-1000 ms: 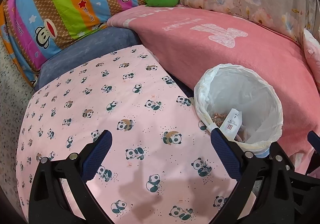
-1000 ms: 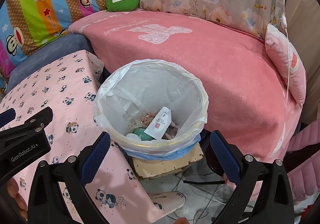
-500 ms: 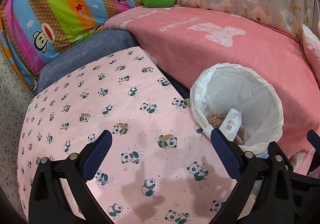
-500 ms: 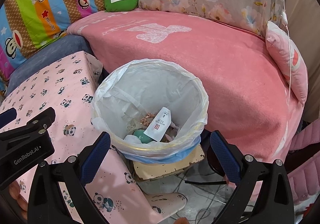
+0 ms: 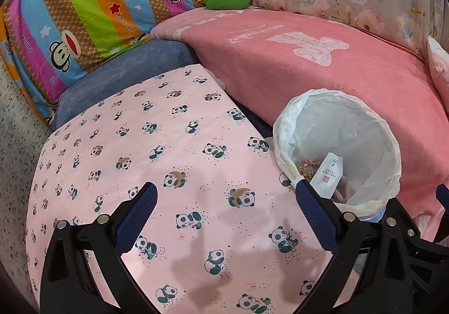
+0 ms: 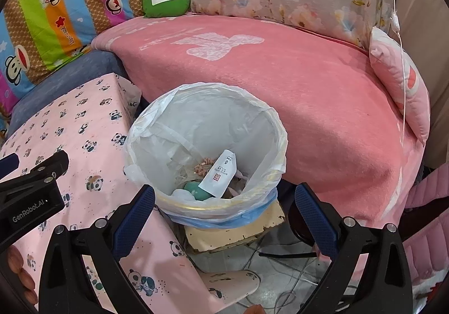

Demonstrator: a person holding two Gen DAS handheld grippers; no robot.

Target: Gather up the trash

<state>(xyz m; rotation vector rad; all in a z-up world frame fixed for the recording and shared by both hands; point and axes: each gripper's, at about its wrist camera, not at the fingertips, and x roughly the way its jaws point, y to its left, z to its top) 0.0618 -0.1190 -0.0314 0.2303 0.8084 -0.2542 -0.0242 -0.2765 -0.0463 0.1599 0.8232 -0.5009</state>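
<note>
White plastic lines the round waste bin (image 6: 206,151), which stands on the floor between the panda-print pink tablecloth (image 5: 157,145) and the pink blanket (image 6: 294,84); inside we find a white paper sachet (image 6: 220,173), a teal lump and scraps. We see no loose trash on the cloth, so we judge collection near complete. The left gripper (image 5: 224,215) and right gripper (image 6: 224,210) both gape, carrying nothing. Compared with a second ago, the left view shows more cloth; the right has shifted only slightly.

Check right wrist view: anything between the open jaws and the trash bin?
Nothing. The right gripper hangs open just above the near rim of the trash bin, holding nothing. Inside the bin lies a white packet, seen in the right wrist view.
</note>
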